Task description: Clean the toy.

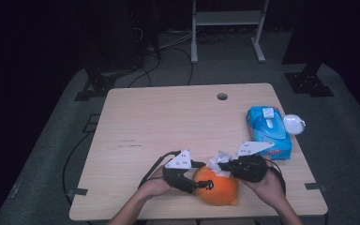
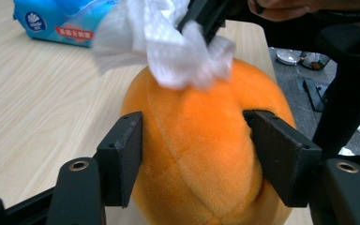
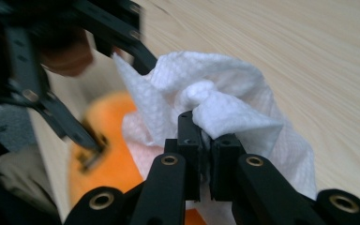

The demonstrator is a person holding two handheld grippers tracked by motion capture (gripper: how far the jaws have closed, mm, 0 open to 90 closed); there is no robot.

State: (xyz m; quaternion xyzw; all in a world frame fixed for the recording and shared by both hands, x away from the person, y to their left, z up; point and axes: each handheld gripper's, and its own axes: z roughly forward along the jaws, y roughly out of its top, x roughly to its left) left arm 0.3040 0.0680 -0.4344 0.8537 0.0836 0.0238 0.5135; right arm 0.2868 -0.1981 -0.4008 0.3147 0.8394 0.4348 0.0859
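Plush orange toy [image 2: 206, 154], rounded, crumpled tissue [image 2: 168, 42] atop.

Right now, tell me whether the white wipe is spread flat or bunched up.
Bunched up: the white wipe sits crumpled, pinched in the right gripper, against the orange plush.

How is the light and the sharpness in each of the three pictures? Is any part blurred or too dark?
High view: dim, dark surroundings, the table evenly lit, slightly soft. Left gripper view: bright, the orange plush toy sharp, the white wipe blurred. Right gripper view: wipe sharp near the jaws, toy and left gripper behind out of focus.
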